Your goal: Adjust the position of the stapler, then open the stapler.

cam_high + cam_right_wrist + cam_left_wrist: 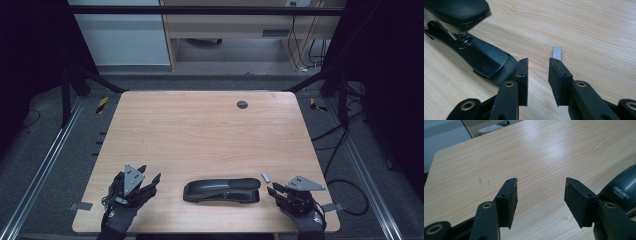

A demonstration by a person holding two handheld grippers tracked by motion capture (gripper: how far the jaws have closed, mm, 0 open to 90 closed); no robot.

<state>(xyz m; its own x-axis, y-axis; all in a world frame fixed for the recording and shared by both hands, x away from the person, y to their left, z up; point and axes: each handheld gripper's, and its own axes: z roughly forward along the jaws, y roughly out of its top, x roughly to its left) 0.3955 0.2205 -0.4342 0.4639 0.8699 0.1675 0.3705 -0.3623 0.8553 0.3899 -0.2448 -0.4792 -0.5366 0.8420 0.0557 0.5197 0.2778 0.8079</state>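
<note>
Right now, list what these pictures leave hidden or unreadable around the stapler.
- Stapler: its far end is cut off by the top-left edge in the right gripper view; the left gripper view's right edge cuts most of it.
- Staple strip: near end hidden behind the right gripper's jaw.
- Dark round spot on the table: too small to identify in the high view.

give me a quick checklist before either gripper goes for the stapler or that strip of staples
1. Left gripper open, nothing between its pads: ok.
2. Right gripper open and empty: ok.
3. Stapler lying flat on the table between the two grippers: ok.
4. Strip of staples lying free beside the stapler's right end, apart from it: ok.
5. Right gripper lined up with the strip, which lies just beyond its tips: ok.
6. Stapler loaded or empty: cannot tell.
</note>
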